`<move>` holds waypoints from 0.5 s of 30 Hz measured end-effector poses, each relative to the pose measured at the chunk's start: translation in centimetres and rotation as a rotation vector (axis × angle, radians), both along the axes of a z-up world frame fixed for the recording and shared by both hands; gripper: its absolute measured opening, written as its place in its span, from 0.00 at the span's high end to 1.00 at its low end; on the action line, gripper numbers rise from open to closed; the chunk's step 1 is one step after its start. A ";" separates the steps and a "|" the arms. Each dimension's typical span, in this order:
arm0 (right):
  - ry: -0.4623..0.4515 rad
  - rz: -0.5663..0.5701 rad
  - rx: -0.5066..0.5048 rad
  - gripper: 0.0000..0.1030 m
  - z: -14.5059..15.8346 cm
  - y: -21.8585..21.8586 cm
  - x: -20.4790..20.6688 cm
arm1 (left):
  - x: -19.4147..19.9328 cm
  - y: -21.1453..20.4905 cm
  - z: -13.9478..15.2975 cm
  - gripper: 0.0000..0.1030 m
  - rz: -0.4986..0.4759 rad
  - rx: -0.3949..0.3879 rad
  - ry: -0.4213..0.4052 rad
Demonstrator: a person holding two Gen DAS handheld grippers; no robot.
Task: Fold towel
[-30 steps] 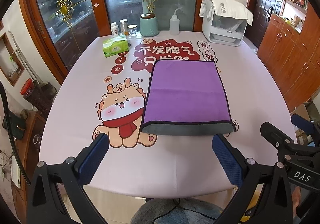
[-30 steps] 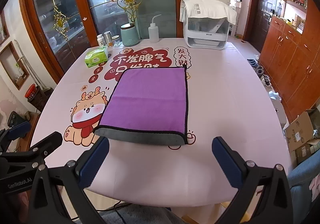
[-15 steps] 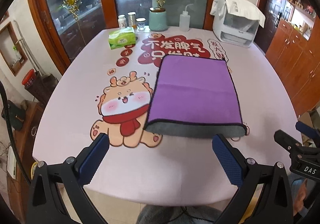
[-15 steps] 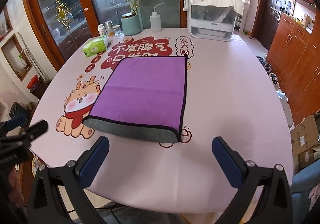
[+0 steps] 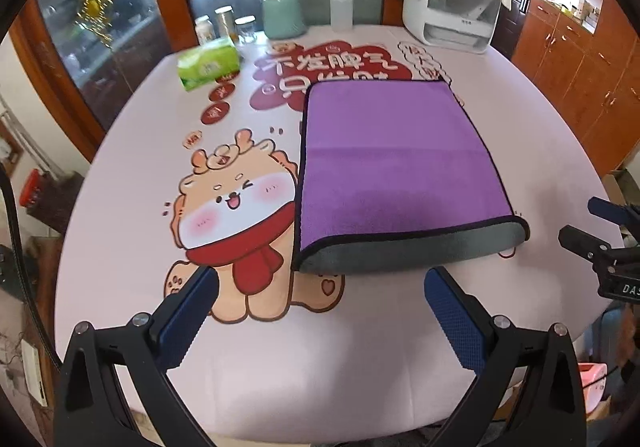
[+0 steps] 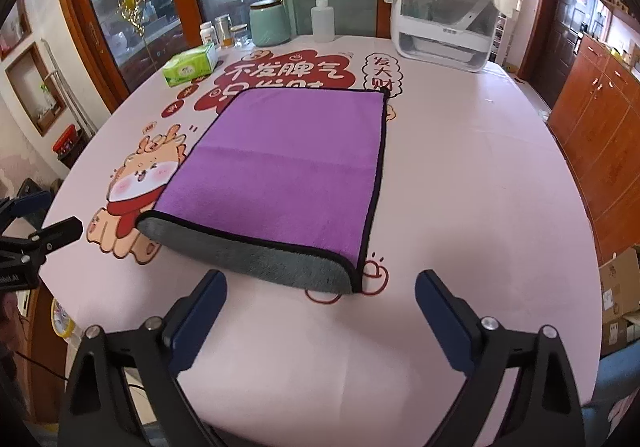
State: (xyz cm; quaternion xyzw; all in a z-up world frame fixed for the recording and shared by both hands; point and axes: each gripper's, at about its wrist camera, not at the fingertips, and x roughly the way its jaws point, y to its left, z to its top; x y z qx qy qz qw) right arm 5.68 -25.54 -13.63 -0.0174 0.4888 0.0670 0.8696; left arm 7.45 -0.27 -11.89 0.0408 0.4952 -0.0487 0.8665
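Right now the purple towel [image 5: 396,163] lies flat on the pink table [image 5: 132,151], already folded once, grey underside showing along the near fold. Its long axis runs away from the person, the near grey edge straight ahead of both tools.

Left gripper [image 5: 320,311] hangs over the near table edge, fingers spread wide, nothing between them; the towel's near-left corner sits just beyond the gap. Right gripper [image 6: 320,307] likewise spread and empty, with the near-right corner just beyond its gap. Neither touches cloth. Each arm is about as close to its own corner, so my guess is a two-handed pick at the near edge, then carry it to the far edge for a second fold. Risk: pinching only the top layer.

Containers, all at the far side, well apart from the towel:
- green tissue box [image 6: 191,64], tissue not visible at the opening
- teal jar [image 6: 269,23], contents hidden
- squeeze bottle [image 6: 323,20], fill level cannot tell
- small jars [image 6: 218,32], one looks amber, otherwise unclear
- white appliance [image 6: 444,29] draped with a cloth
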 end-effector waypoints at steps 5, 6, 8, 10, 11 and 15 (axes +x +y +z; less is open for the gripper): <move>0.044 0.046 -0.015 0.15 -2.5 -0.2 1.7 | 2.7 0.9 -2.9 0.00 -0.027 0.056 0.063; 0.055 0.050 -0.014 0.16 -2.9 -0.3 2.0 | 3.0 1.0 -3.4 0.00 -0.038 0.062 0.070; 0.072 0.057 -0.015 0.19 -3.8 -0.5 2.7 | 3.8 1.1 -4.6 0.00 -0.074 0.073 0.084; 0.087 0.065 -0.016 0.19 -4.6 -0.7 3.4 | 4.4 1.1 -5.4 0.00 -0.098 0.079 0.093; 0.092 0.069 -0.014 0.20 -4.9 -0.8 3.7 | 4.8 1.2 -5.9 0.00 -0.108 0.075 0.105; 0.111 0.110 0.006 0.24 -6.0 -1.0 4.8 | 6.1 1.7 -7.2 0.00 -0.139 0.031 0.146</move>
